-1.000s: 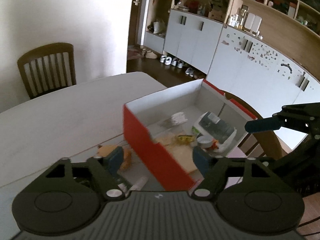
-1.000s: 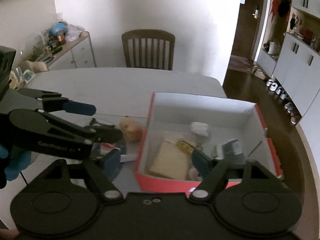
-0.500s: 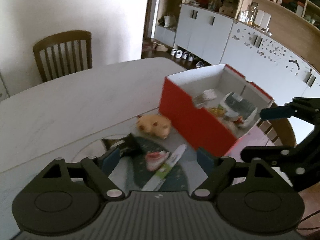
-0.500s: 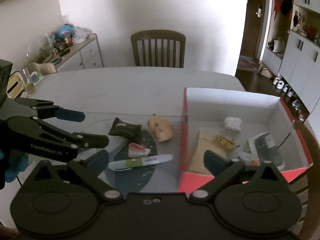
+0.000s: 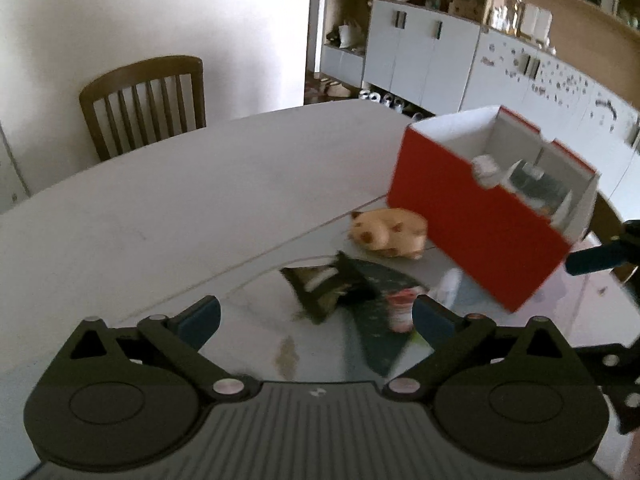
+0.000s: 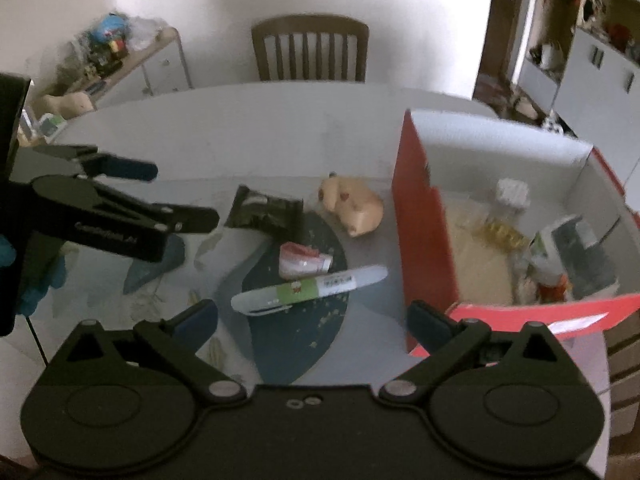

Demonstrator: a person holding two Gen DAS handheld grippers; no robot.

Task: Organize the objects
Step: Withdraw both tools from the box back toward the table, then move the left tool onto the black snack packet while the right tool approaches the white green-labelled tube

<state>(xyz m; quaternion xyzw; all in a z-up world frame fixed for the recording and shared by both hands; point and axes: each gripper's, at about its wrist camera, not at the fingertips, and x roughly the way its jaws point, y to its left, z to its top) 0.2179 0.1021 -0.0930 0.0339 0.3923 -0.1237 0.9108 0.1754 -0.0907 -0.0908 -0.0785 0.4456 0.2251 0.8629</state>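
Left gripper (image 5: pixel 316 316) is opening, empty; right gripper (image 6: pixel 312 320) gapes wide, empty. White tube (image 6: pixel 310 289) lies mid-frame, just left of the red box (image 6: pixel 420 240); bare table (image 6: pixel 240 132) above.

A glossy, reflective sheet (image 6: pixel 120 304) covers the matt pale table (image 6: pixel 248 128); a red cardboard box (image 6: pixel 420 240) with matt white inner walls stands beside a smooth plastic pig (image 6: pixel 354 206) and crinkled dark foil packet (image 6: pixel 264 214).

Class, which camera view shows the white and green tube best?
The right wrist view: the tube lies whole and sharp on the table. The left wrist view shows only its blurred tip, the rest hidden behind a gripper finger.
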